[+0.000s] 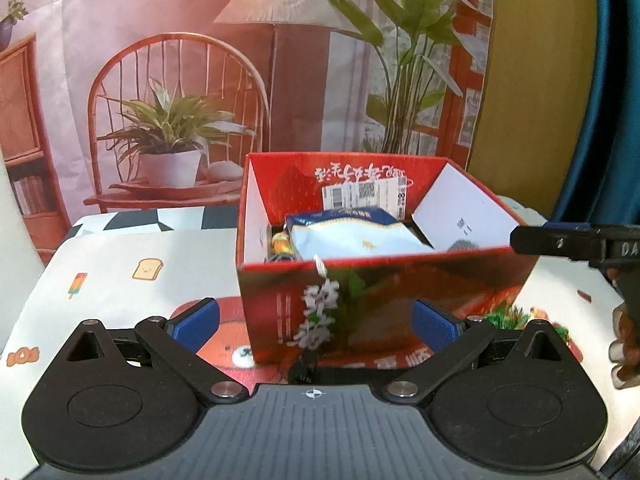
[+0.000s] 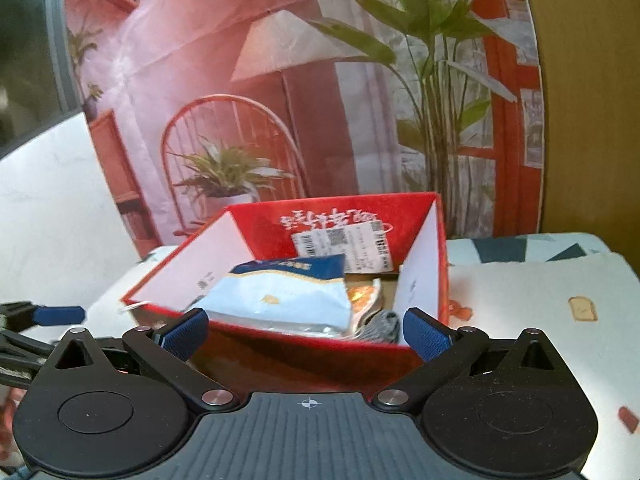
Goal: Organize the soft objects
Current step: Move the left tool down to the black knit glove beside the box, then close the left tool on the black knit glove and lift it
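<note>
A: Where do we stand with the left gripper (image 1: 316, 322)?

B: Its blue pads sit wide apart with nothing between them, and we hold it low in front of the red box (image 1: 384, 292). The near wall of the box fills the gap ahead of us, so we have little room forward on that side.

A: And the right gripper (image 2: 306, 330)?

B: Spread wide too, and empty. We have it at the near corner of the box, the rim running just past the pads. From the left view one of its fingers (image 1: 568, 238) points at the right edge of the box, level with the rim; whether it touches we cannot tell.

A: What is inside?

B: A pale blue bag (image 2: 280, 300) lies tilted across the middle, its dark blue top toward the far wall. Beside it we see an orange packet (image 2: 362, 294) and something grey and knitted (image 2: 382, 326) in the near right corner. At the left end of the box a yellow item (image 1: 280, 244) shows, too hidden to name.

A: Any room around the box?

B: The flaps stand up on all sides, so the opening is clear from above. The tablecloth (image 1: 120, 280) lies bare to the left of the box, and in the right view it lies bare on the right too.
</note>
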`<act>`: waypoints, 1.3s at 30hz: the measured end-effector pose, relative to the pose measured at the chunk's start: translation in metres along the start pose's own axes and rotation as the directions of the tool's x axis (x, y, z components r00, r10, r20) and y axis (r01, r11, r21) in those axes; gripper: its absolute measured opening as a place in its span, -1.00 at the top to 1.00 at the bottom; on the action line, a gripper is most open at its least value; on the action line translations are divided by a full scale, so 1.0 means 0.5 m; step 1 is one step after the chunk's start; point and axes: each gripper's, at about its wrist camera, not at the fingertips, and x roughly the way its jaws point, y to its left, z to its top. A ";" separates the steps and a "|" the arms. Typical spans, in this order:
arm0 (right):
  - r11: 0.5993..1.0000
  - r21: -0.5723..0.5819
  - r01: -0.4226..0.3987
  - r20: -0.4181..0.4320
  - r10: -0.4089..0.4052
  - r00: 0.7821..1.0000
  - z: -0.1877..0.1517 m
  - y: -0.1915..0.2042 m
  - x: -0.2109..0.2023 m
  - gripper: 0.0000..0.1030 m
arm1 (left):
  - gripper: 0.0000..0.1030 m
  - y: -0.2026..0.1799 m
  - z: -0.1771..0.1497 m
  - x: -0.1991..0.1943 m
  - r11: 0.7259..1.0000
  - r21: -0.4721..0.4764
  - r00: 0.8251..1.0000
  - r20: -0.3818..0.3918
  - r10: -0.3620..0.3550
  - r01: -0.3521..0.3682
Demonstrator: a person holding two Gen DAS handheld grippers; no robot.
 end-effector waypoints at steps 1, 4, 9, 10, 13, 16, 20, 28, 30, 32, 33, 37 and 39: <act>1.000 0.003 -0.003 0.003 0.003 1.000 -0.004 0.000 -0.006 -0.99 | -1.00 0.000 -0.006 -0.004 1.000 0.002 1.000 0.001 0.001 -0.001; 1.000 -0.003 -0.004 0.013 0.004 1.000 -0.020 0.005 -0.020 -0.99 | -1.00 0.000 -0.022 -0.015 1.000 -0.002 1.000 0.001 0.001 -0.001; 1.000 -0.011 -0.020 0.041 0.021 0.999 -0.053 0.018 -0.037 -0.99 | -1.00 0.004 -0.055 -0.033 0.999 -0.038 1.000 -0.008 -0.013 0.012; 1.000 -0.007 -0.020 0.041 0.020 0.999 -0.060 0.020 -0.038 -0.99 | -1.00 0.005 -0.061 -0.034 0.999 -0.048 1.000 -0.016 -0.018 0.017; 1.000 0.005 -0.029 0.045 0.029 0.999 -0.089 0.028 -0.044 -0.99 | -0.98 0.007 -0.085 -0.033 0.996 -0.080 0.998 -0.039 -0.039 0.035; 1.000 0.012 -0.014 0.053 0.013 0.999 -0.129 0.041 -0.052 -0.99 | -0.91 0.002 -0.113 -0.030 0.995 -0.085 0.997 -0.056 -0.053 0.048; 0.999 0.038 -0.028 0.016 0.027 0.999 -0.181 0.050 -0.055 -0.99 | -0.62 -0.001 -0.148 -0.019 0.992 -0.107 0.992 -0.095 -0.079 0.069; 1.000 0.009 0.019 -0.077 -0.018 0.997 -0.236 0.082 -0.061 -0.99 | -0.30 0.010 -0.196 -0.006 0.985 -0.139 0.985 -0.123 -0.120 0.102; 1.000 -0.001 0.020 -0.087 -0.020 0.996 -0.242 0.089 -0.066 -0.99 | -0.24 0.014 -0.203 0.000 0.983 -0.148 0.983 -0.131 -0.129 0.109; 1.000 -0.013 0.024 -0.098 -0.025 0.995 -0.248 0.094 -0.069 -0.99 | -0.17 0.017 -0.209 0.011 0.981 -0.160 0.980 -0.144 -0.135 0.111; 1.000 -0.014 0.020 -0.110 -0.022 0.994 -0.252 0.095 -0.070 -0.98 | -0.10 0.017 -0.211 0.014 0.979 -0.166 0.979 -0.147 -0.139 0.114; 1.000 0.014 0.011 -0.157 -0.008 0.988 -0.270 0.090 -0.066 -0.77 | 0.22 0.018 -0.221 0.011 0.978 -0.167 0.980 -0.135 -0.148 0.125; 1.000 0.025 0.007 -0.167 -0.003 0.986 -0.274 0.089 -0.065 -0.67 | 0.41 0.018 -0.221 0.007 0.982 -0.157 0.983 -0.136 -0.127 0.105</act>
